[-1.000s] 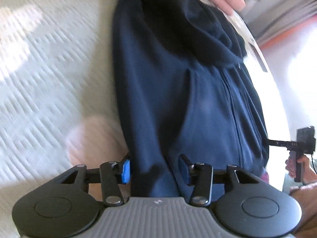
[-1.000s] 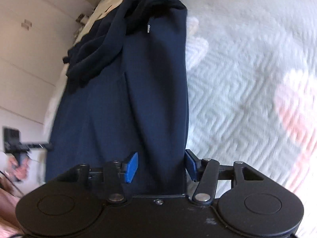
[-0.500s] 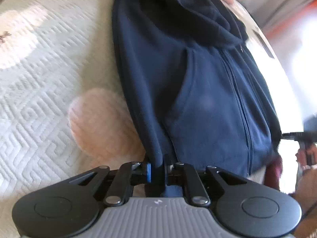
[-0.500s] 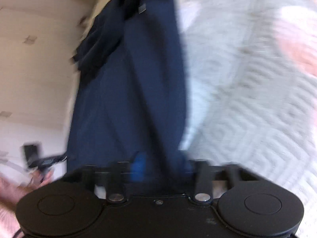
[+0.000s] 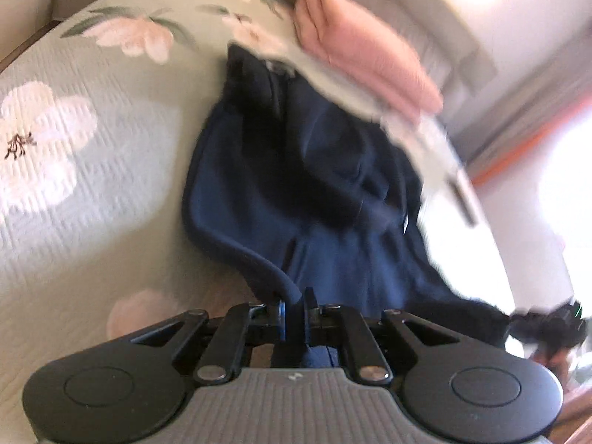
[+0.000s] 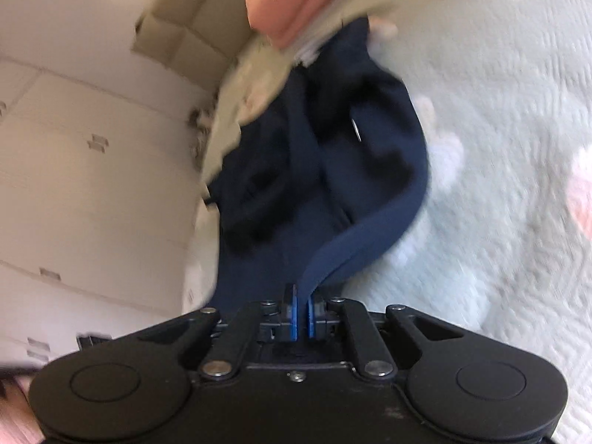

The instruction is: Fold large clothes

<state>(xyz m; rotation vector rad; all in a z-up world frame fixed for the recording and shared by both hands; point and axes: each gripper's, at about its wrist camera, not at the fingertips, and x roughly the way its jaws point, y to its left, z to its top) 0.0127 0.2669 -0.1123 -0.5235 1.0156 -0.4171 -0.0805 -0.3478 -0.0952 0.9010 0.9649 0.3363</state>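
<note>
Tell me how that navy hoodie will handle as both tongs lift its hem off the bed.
Probably floppy: the navy hoodie curves and droops from the left tongs and right tongs, both shut on its hem. It looks thick, so likely fairly heavy. The hood end will likely drag along the quilt.

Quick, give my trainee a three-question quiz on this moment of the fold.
1. True or false: both tongs are shut on the navy jacket.
2. What lies folded on the bed beyond the jacket? A) pink cloth B) a yellow towel C) jeans
3. Fill in: the quilt under the jacket carries a ____ print.

Key:
1. True; left tongs and right tongs each pinch its near edge.
2. A, the pink cloth.
3. Floral.
</note>
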